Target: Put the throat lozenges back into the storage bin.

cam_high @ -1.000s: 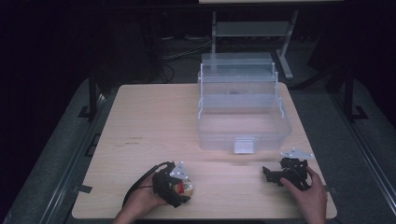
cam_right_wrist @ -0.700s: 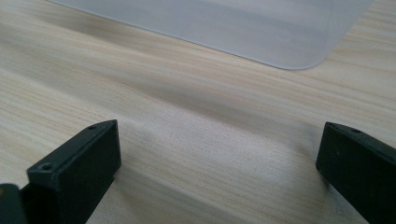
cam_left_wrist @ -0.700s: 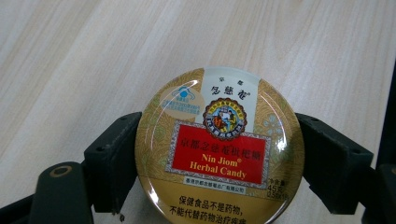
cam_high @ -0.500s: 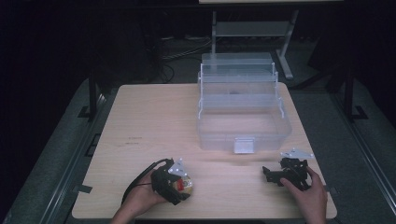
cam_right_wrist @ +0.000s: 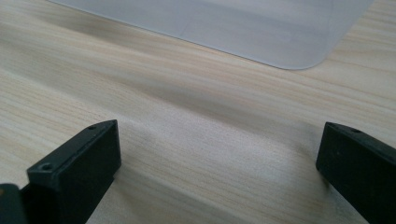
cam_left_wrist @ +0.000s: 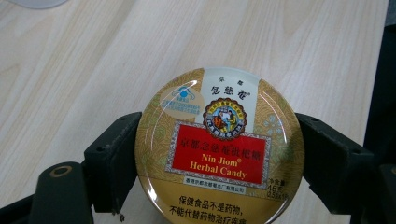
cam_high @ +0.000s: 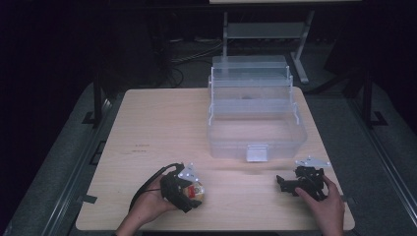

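Note:
A round gold candy tin [cam_left_wrist: 219,149] with a red "Nin Jiom Herbal Candy" label sits between the two black jaws of my left gripper [cam_left_wrist: 219,161], which is shut on its sides. In the high view that left gripper [cam_high: 183,189] rests near the table's front edge at the left, with the candy tin [cam_high: 195,191] showing at its tip. My right gripper [cam_high: 290,184] lies low over the table at the front right. Its jaws stand wide apart in the right gripper view [cam_right_wrist: 219,163], with bare wood between them.
A clear plastic tiered box [cam_high: 255,110] stands open at the back right of the wooden table [cam_high: 162,128]; its pale base corner [cam_right_wrist: 261,32] lies just beyond my right gripper. A black cable [cam_high: 147,184] loops from the left gripper.

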`<state>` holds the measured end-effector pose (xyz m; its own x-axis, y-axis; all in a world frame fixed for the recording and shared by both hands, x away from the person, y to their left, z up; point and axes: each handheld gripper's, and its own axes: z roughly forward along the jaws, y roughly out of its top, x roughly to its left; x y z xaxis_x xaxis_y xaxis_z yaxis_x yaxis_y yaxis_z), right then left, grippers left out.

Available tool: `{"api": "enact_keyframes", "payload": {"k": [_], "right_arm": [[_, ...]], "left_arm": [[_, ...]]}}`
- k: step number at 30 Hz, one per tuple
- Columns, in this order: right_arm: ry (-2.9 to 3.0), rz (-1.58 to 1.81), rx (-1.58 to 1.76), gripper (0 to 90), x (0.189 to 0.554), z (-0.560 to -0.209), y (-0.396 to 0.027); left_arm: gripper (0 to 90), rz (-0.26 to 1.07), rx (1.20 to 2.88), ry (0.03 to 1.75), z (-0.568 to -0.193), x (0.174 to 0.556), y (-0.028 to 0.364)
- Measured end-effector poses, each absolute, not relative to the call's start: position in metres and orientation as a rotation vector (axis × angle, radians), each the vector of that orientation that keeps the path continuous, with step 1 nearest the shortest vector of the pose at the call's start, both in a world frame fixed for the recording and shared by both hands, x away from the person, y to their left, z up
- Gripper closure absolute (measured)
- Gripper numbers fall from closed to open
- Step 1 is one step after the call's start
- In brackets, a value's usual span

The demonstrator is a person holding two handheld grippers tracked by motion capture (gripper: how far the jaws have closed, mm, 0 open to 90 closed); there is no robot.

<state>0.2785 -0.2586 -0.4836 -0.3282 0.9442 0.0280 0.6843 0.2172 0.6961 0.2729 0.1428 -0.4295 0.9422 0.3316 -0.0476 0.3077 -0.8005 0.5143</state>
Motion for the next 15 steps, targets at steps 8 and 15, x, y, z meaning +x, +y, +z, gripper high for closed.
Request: {"api": "enact_keyframes", "payload": {"k": [8, 15], "right_arm": [[2.094, 0.874, 1.508, 0.0, 0.279, -0.484, -0.259], [2.095, 0.874, 1.507, 0.0, 0.279, -0.484, -0.259]], "left_arm": [[19.8, 0.062, 2.557, 0.446, -0.424, 0.276, 0.139], [19.7, 0.065, 2.537, 0.448, -0.419, 0.279, 0.135]]}}
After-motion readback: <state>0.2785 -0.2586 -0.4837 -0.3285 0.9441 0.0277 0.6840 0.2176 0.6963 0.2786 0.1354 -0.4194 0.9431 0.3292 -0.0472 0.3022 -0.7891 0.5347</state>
